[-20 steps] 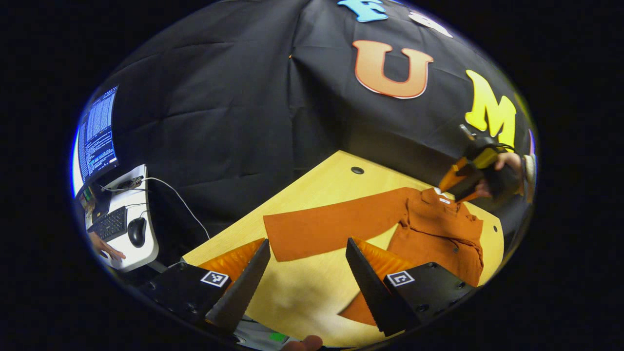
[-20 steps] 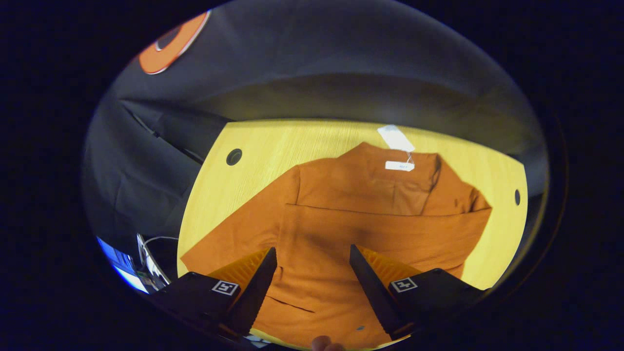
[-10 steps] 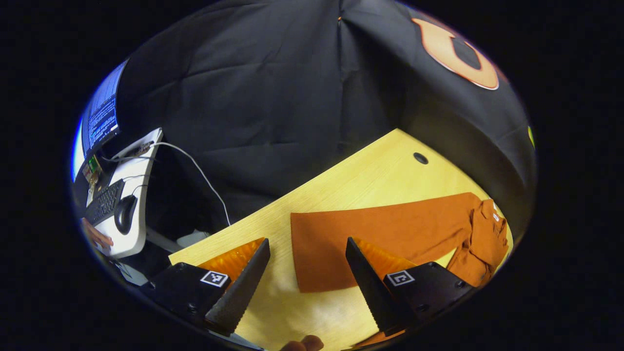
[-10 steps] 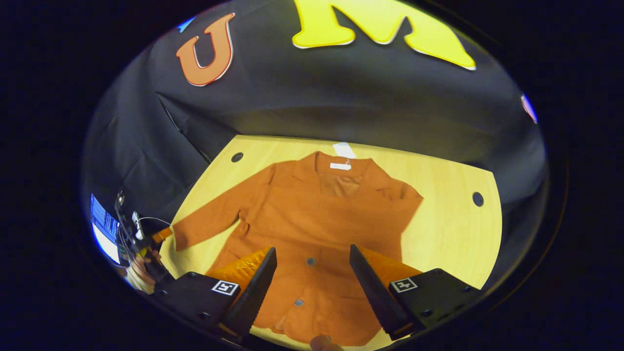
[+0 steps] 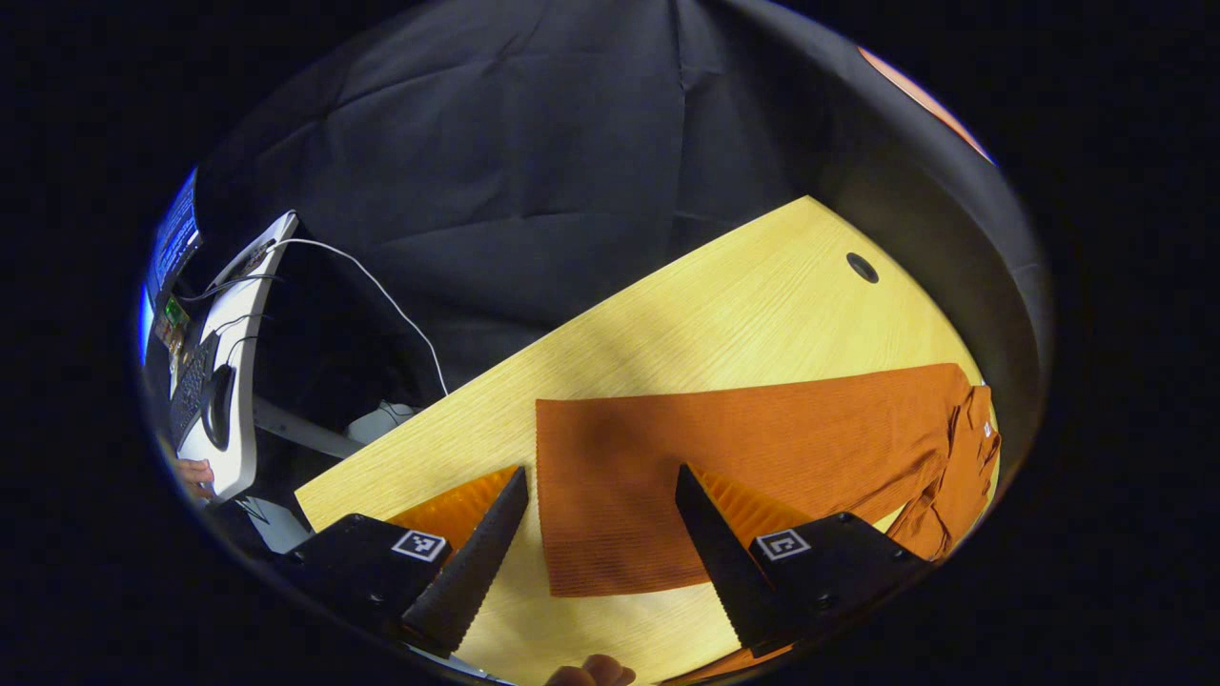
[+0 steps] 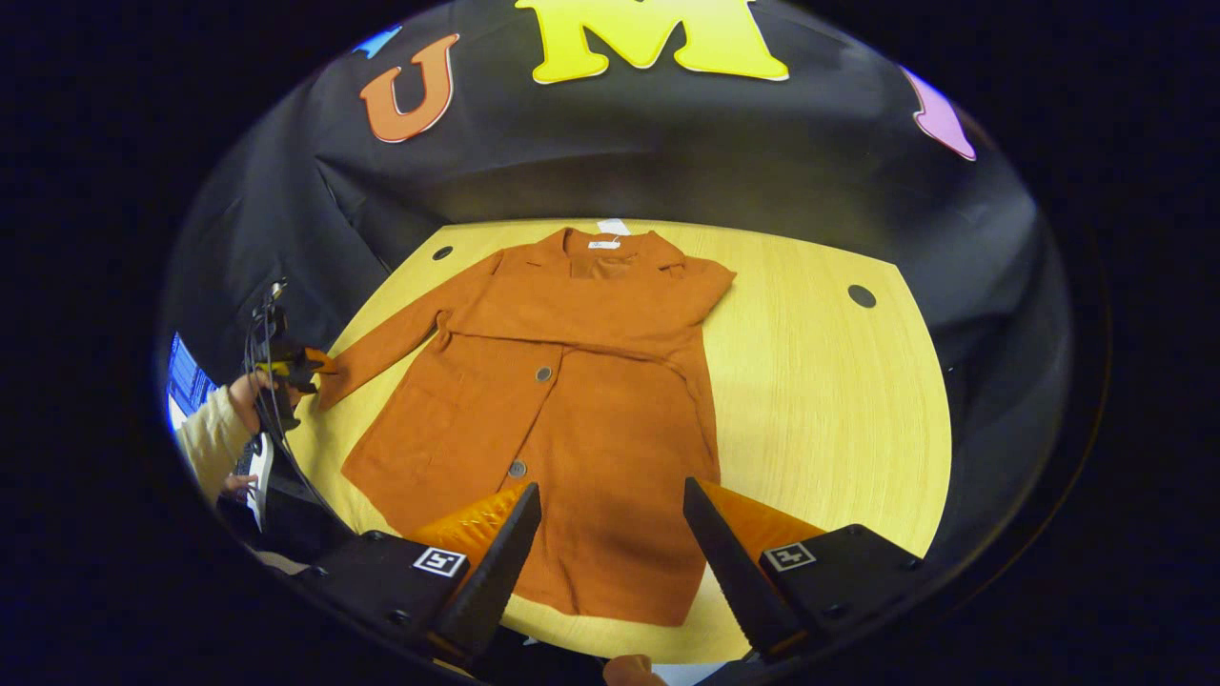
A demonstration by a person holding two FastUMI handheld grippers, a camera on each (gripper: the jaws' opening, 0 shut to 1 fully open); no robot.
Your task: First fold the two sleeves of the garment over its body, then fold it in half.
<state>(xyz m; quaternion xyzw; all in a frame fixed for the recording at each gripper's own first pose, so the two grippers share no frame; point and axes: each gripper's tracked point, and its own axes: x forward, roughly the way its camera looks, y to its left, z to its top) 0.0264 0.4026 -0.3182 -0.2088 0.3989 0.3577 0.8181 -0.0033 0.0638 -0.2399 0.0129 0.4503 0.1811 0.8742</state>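
Observation:
An orange buttoned coat (image 6: pixel 572 410) lies flat on the yellow table (image 6: pixel 829 400), collar and white tag at the far side. One sleeve lies folded across its chest (image 6: pixel 591 338). The other sleeve (image 6: pixel 391 343) stretches out to the left, and its cuff end (image 5: pixel 620 514) lies under and between the fingers of my open left gripper (image 5: pixel 600 472). In the right gripper view that left gripper (image 6: pixel 291 367) hovers at the cuff, held by a hand in a cream sleeve. My right gripper (image 6: pixel 611 486) stands open above the coat's near hem, holding nothing.
The table (image 5: pixel 724 314) has round cable holes (image 6: pixel 862 295) (image 5: pixel 863 268) near its far corners. A white side desk (image 5: pixel 238 381) with a keyboard, a mouse, a cable and a screen stands off the table's left end. Bare wood lies right of the coat.
My right gripper has drawn back from the coat's chest to above its hem, so the whole coat shows. My left gripper has closed in on the outstretched sleeve's cuff.

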